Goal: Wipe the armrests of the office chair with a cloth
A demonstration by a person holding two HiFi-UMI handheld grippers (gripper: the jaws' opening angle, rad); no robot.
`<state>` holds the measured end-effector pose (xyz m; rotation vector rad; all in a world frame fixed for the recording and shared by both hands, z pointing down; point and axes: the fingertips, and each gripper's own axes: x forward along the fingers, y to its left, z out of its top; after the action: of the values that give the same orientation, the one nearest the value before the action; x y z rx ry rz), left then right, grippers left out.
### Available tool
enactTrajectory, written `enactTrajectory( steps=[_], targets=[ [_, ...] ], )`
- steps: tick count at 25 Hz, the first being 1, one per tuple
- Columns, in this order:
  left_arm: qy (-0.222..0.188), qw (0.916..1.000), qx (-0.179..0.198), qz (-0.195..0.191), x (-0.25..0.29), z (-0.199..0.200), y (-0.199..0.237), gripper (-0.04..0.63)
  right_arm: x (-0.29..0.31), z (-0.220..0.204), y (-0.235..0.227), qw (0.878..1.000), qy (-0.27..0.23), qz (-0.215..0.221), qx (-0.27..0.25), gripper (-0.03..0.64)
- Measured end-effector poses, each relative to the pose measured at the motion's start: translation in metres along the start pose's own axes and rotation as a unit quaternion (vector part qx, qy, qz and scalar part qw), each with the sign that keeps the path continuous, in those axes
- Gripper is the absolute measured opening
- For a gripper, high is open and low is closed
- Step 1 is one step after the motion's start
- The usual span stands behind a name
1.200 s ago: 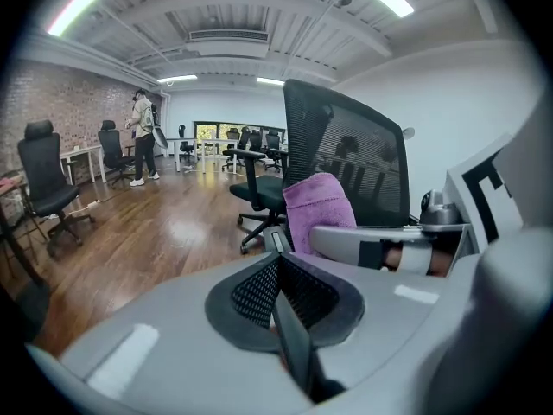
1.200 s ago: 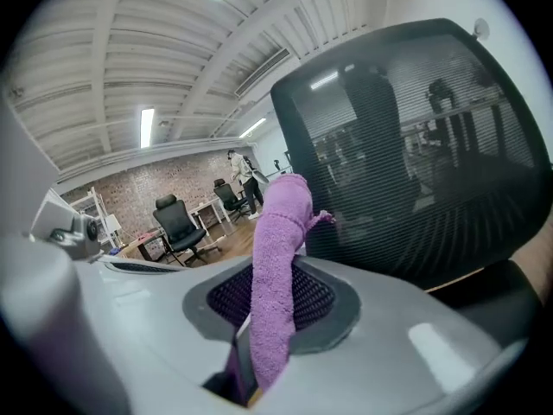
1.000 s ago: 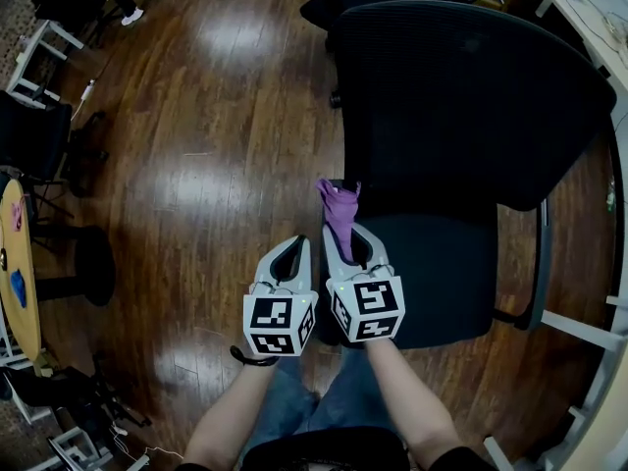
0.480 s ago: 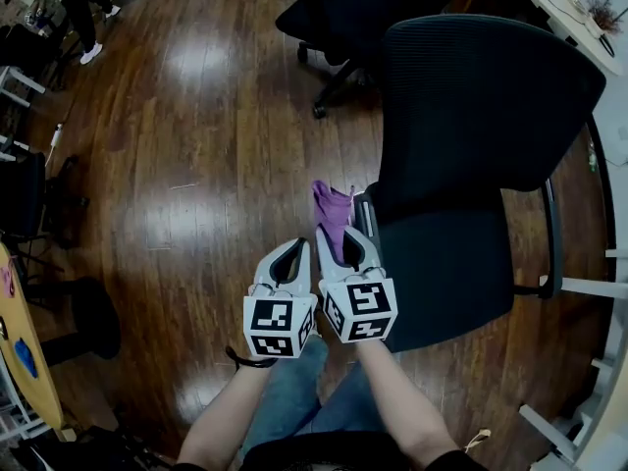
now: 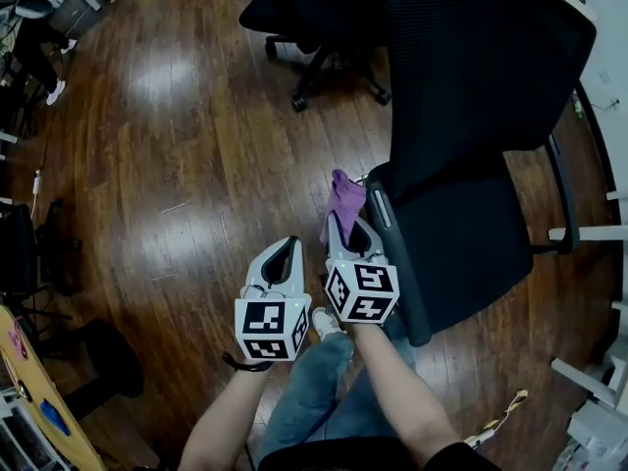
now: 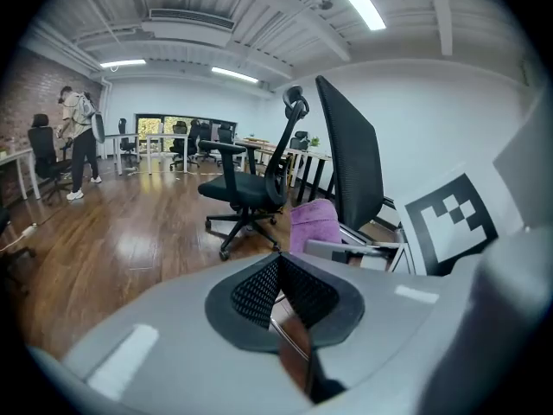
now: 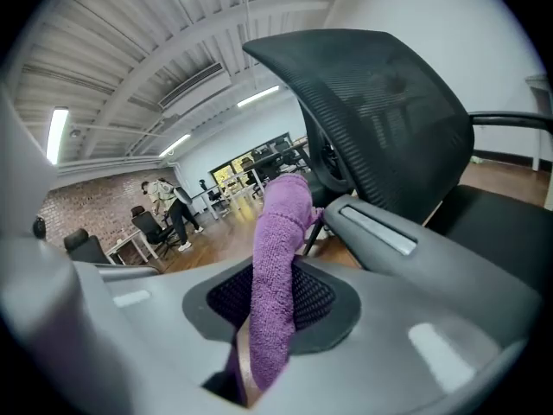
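closer to the armrest (image 5: 400,268) now, right gripper (image 5: 344,228) jaws pinch the cloth (image 5: 345,194); left gripper (image 5: 286,250) jaws closed, empty.

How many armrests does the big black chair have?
2: the near armrest beside the purple cloth in the right claw, and the far armrest across the seat.

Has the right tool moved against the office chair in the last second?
Yes. The right tool, shut on the purple terry cloth, went from over the seat edge of the black mesh office chair leftward to outside its dark armrest.
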<state>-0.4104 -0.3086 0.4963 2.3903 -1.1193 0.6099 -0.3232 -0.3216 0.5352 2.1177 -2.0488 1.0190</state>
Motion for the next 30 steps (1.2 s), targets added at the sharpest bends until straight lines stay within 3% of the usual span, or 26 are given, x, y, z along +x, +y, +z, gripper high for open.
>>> enactTrajectory(
  steps=[6,14,30],
  targets=[
    [0.002,0.9995,0.013,-0.03,0.011,-0.005,-0.011,0.004,-0.007,-0.012,-0.016,0.999,-0.009,-0.029,0.012,0.075],
    [0.011,0.999,0.01,-0.043,-0.002,-0.021,-0.035,0.004,-0.048,-0.029,-0.024,0.998,0.001,-0.044,0.035,0.075],
    [0.001,0.9997,-0.001,-0.025,-0.072,-0.08,-0.093,0.004,-0.144,-0.08,-0.026,1.0,0.008,-0.015,0.018,0.075]
  ],
)
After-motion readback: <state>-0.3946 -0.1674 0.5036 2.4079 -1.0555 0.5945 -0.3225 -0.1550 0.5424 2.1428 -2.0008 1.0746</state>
